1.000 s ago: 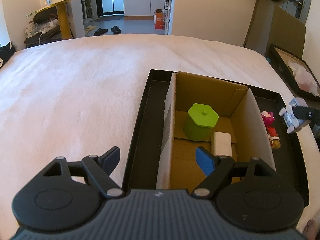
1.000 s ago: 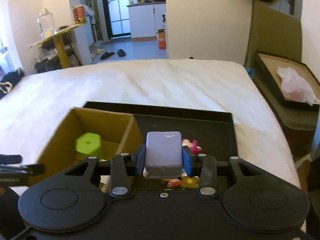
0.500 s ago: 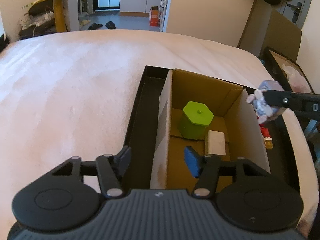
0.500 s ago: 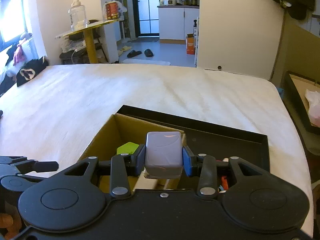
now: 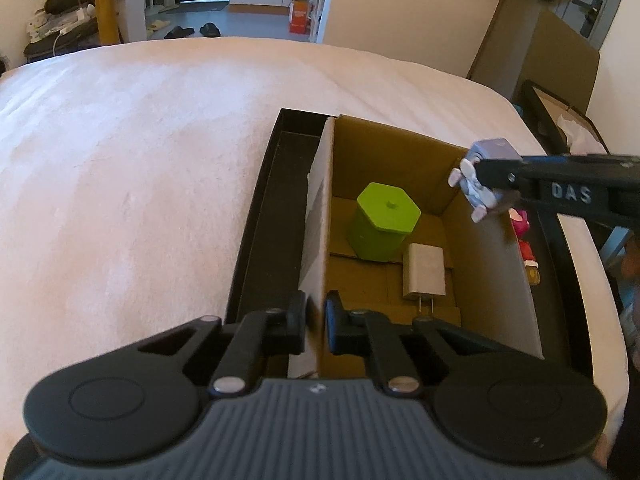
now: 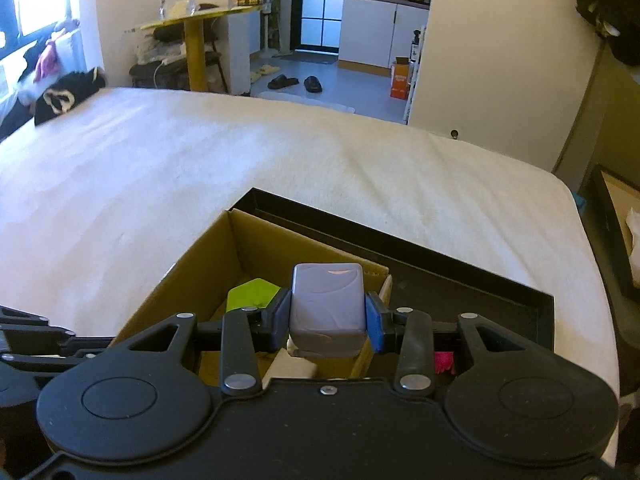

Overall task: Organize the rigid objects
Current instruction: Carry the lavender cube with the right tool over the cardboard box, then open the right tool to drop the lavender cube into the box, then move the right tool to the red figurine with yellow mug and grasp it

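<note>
One white bedspread [image 6: 280,168] under black tray [image 6: 472,280], kitchen doorway behind.

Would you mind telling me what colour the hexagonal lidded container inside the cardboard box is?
Lime green; the hexagonal lidded container shows best in the left wrist view.

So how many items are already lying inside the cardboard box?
2: the green hexagonal container stands toward the far end of the cardboard box, and the white charger plug lies just in front of it. The near corner is hidden behind the left gripper.

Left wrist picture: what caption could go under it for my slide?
Left gripper pinches the cardboard box wall while right gripper brings a lavender toy.
</note>
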### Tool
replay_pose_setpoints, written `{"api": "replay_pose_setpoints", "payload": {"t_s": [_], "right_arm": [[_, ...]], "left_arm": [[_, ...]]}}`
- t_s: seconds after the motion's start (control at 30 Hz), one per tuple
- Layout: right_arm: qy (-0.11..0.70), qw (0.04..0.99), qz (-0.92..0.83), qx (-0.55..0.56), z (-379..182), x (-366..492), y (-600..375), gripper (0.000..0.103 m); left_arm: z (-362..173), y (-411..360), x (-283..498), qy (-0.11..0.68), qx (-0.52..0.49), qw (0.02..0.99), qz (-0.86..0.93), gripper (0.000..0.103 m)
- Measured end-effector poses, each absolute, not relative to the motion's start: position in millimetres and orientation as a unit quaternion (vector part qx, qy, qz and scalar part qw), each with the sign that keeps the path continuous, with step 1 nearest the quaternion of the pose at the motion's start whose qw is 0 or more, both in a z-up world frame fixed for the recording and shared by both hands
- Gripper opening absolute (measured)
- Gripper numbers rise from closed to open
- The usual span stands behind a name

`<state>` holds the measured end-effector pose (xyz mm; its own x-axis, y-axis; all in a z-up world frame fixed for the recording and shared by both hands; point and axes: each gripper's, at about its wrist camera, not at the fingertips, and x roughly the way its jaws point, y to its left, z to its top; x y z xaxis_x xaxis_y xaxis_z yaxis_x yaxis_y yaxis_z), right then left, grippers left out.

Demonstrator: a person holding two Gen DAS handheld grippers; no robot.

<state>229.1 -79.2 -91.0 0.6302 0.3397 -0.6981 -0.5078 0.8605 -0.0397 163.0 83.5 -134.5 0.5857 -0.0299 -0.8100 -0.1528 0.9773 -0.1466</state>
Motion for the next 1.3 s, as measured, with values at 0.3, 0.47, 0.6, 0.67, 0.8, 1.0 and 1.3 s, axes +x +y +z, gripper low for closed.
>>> {"api": "replay_pose_setpoints", "payload": {"t_s": [0.3, 0.47, 0.6, 0.67, 0.8, 1.0, 1.3], "right_arm": [[0.347, 0.897, 0.229, -0.152, -92, 233, -72, 0.043], [0.353, 0.898, 0.225, -0.139, -88, 229, -83, 0.043], [0.358, 0.898, 0.222, -0.13, -86, 224, -90, 0.043], [0.358, 0.899, 0.22, -0.126, -85, 223, -94, 0.045], [0.362, 0.9, 0.217, -0.108, -84, 218, -106, 0.052], [0.358, 0.906, 0.203, -0.099, -84, 211, -125, 0.069], [0.374, 0.905, 0.194, -0.064, -97, 209, -156, 0.069]], "left_arm": [[-135, 85, 162, 0.453, -0.107, 0.885, 0.029, 0.01], [-135, 85, 162, 0.452, -0.108, 0.885, 0.028, 0.01], [-135, 84, 162, 0.451, -0.102, 0.886, 0.028, 0.01], [-135, 83, 161, 0.451, -0.099, 0.887, 0.029, 0.01], [-134, 82, 161, 0.452, -0.096, 0.886, 0.031, 0.01], [-134, 80, 163, 0.456, -0.092, 0.885, 0.038, 0.013], [-134, 76, 162, 0.455, -0.08, 0.886, 0.035, 0.014]]}}
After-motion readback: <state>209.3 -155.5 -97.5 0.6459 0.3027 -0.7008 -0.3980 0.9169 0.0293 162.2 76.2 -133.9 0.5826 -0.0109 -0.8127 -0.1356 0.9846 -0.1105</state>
